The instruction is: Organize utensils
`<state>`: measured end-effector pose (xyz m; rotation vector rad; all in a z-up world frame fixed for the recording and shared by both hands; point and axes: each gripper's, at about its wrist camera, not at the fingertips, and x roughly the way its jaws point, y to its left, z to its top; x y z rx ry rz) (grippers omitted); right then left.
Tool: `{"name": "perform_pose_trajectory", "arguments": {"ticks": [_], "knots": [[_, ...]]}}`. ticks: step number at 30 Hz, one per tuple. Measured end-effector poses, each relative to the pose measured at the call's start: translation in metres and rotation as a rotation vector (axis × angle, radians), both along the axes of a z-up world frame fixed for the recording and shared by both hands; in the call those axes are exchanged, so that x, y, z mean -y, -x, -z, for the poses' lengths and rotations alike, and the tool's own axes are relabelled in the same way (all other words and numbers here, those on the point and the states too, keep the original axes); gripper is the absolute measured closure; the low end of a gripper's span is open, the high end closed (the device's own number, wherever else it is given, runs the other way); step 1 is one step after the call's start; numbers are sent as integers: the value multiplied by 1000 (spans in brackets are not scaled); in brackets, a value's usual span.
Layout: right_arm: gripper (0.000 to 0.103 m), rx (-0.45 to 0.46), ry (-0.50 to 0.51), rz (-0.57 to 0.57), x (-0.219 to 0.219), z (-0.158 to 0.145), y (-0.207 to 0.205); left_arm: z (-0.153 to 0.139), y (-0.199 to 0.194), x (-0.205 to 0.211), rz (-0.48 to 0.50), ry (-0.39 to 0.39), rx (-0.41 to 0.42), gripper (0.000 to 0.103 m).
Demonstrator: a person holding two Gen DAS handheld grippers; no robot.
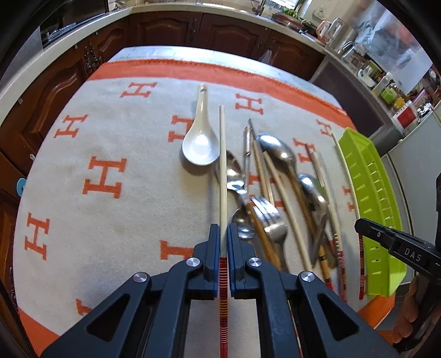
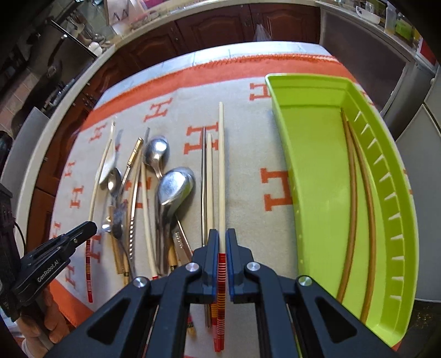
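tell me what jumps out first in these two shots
Each gripper is shut on a pale chopstick with a red striped end: the left gripper and the right gripper. A lime green tray on the right holds two brown chopsticks, and a heap of spoons lies on the orange and cream cloth.

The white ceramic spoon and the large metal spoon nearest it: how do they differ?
The white ceramic spoon is matte white; the large metal spoon is shiny steel. The ceramic spoon has a short, broad handle and lies apart on the cloth; the metal spoon's long thin handle runs into the pile. Both lie bowl-up.

Home kitchen: wooden cabinets (image 1: 234,30), countertop (image 1: 171,8).
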<state>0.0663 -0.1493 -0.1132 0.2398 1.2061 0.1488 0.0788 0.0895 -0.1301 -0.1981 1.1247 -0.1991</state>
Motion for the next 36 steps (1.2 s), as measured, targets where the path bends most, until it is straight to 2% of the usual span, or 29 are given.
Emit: {"name": "perform_pose_trajectory", "arguments": {"ticks": [4, 8, 12, 18, 25, 33, 35, 36], "knots": [[98, 39, -34, 1, 16, -21, 12, -29, 6, 11, 26, 70, 25, 100], [98, 75, -51, 16, 39, -44, 22, -59, 9, 39, 92, 126, 55, 100], [98, 106, -18, 35, 60, -61, 28, -80, 3, 85, 186, 178, 46, 100], [98, 139, 40, 73, 94, -78, 33, -94, -8, 154, 282, 197, 45, 100], [97, 120, 76, 107, 114, -72, 32, -86, -16, 216, 357, 189, -7, 100], [97, 76, 93, 123, 122, -53, 25, -63, -22, 243, 379, 150, -52, 100], [97, 66, 95, 124, 123, -49, 24, -60, -21, 245, 383, 125, -45, 96], [97, 62, 89, 126, 123, -48, 24, -59, -20, 246, 382, 111, -40, 91]]}}
